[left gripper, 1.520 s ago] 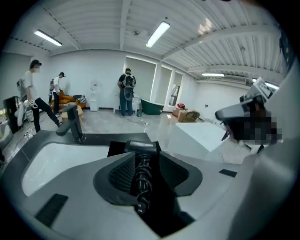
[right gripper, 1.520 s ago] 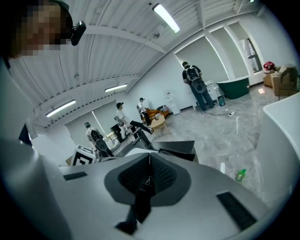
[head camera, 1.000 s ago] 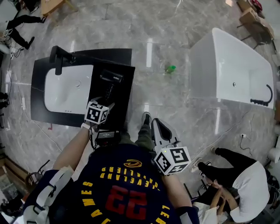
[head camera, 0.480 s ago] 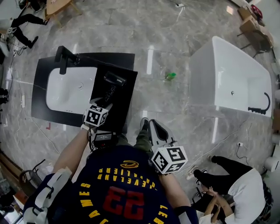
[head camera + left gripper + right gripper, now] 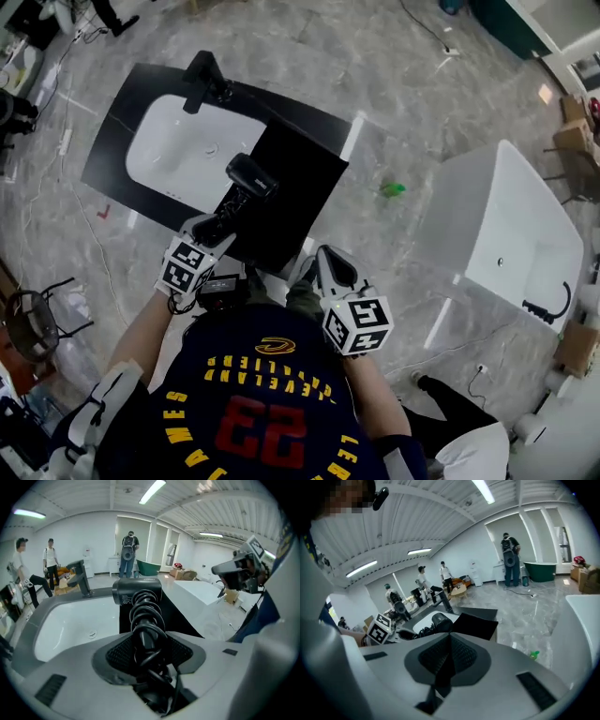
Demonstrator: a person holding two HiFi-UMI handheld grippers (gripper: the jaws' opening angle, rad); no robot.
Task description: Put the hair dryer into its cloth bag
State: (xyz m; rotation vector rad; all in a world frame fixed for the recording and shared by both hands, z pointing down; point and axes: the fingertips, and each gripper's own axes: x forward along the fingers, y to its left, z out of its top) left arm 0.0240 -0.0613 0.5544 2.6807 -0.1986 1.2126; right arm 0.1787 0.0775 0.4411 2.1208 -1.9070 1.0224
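The black hair dryer (image 5: 249,176) has its cord wound round the handle and hangs over the black cloth bag (image 5: 305,169), which lies flat on the vanity. My left gripper (image 5: 214,228) holds the handle from below; its jaws are closing, with the pads on the coiled cord. In the left gripper view the hair dryer (image 5: 137,592) stands up between the pads of the left gripper (image 5: 147,653). My right gripper (image 5: 330,261) is shut with nothing in it, just off the bag's near edge. The right gripper view shows the right gripper (image 5: 449,660) pointing towards the hair dryer (image 5: 440,622) and bag (image 5: 476,625).
A white basin (image 5: 178,155) with a black tap (image 5: 202,75) is set in the black counter (image 5: 117,141), left of the bag. A white bathtub (image 5: 511,234) stands to the right, and a green bottle (image 5: 392,189) lies on the marble floor. Several people stand far off.
My left gripper has closed on the hair dryer's handle and risen with it off the bag. My right gripper has moved in towards the bag's near edge. The head view has swung round.
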